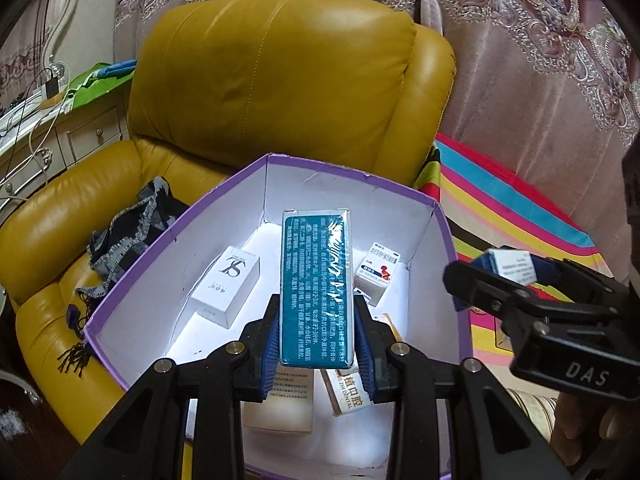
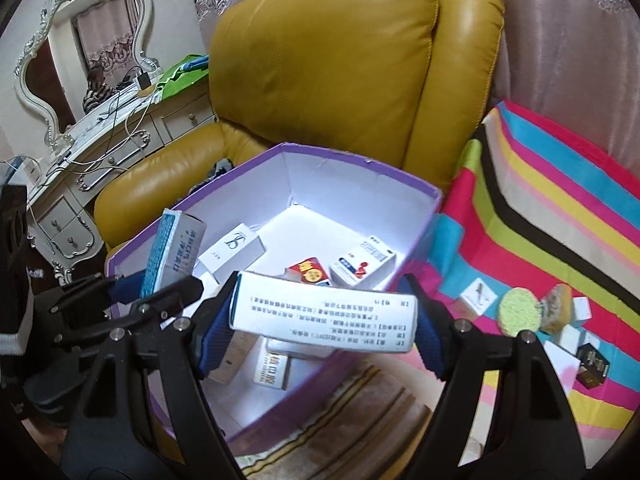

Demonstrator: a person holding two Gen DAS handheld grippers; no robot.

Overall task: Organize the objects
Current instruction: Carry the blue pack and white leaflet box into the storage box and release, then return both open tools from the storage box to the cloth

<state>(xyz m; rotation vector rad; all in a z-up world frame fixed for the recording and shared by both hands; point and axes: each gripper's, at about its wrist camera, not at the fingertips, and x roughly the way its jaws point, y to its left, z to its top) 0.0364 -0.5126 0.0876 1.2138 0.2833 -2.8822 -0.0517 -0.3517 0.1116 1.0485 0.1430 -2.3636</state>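
Purple bin (image 2: pixel 416 196) already holds several boxes; both tools pinch one more above it, while oddments at 3 o'clock (image 2: pixel 516 312) remain.

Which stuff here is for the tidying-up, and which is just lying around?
For the tidying: purple box, teal box in left gripper, white box in right gripper.

Just lying around: yellow armchair, scarf, mirror.

purple box (image 1: pixel 168 264) near wall cut off below, scarf (image 1: pixel 120 240) partly behind box rim, carton print (image 2: pixel 324 320) blurred
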